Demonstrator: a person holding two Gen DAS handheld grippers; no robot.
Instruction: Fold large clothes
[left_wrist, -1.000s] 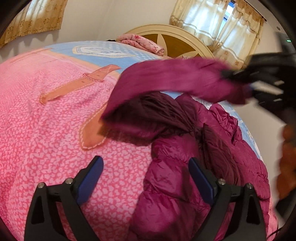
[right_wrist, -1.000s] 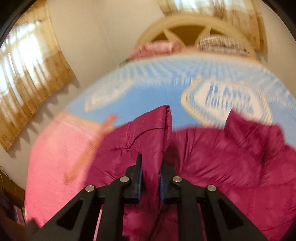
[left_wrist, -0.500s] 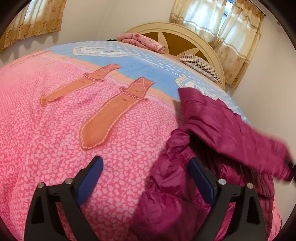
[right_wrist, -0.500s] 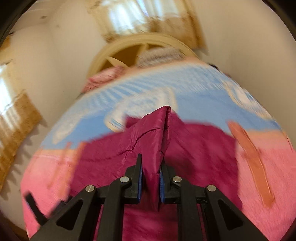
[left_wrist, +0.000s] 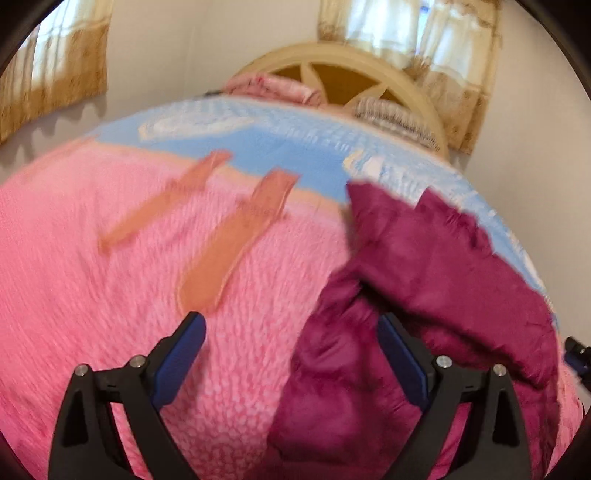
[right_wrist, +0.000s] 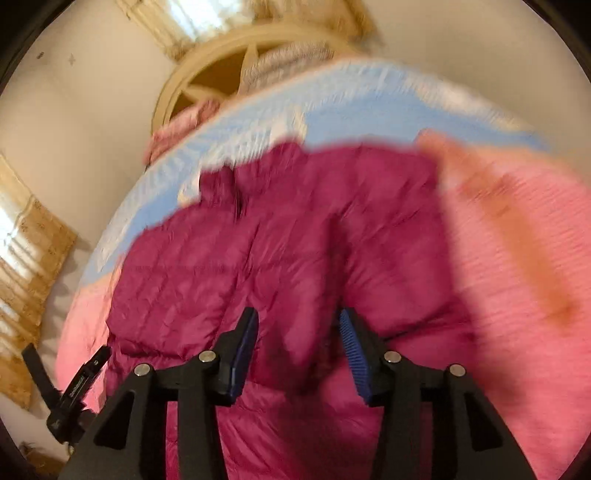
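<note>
A magenta puffer jacket (left_wrist: 424, 280) lies on the pink and blue bedspread (left_wrist: 110, 280), at the right of the left wrist view, with a sleeve folded across its body. My left gripper (left_wrist: 291, 354) is open just above the jacket's left edge, holding nothing. In the right wrist view the jacket (right_wrist: 280, 258) fills the middle. My right gripper (right_wrist: 299, 350) is open above it, with a fold of fabric rising between the fingers. The left gripper's tips (right_wrist: 66, 384) show at the lower left of that view.
A cream wooden headboard (left_wrist: 369, 85) with pillows (left_wrist: 391, 114) stands at the far end of the bed. Curtained windows (left_wrist: 55, 74) are on the walls. The bedspread's pink half (right_wrist: 517, 280) lies beside the jacket.
My right gripper carried the sleeve across the jacket to the right, then opened and let it go. The sleeve now lies on the jacket. The left gripper stayed open and shifted slightly.
</note>
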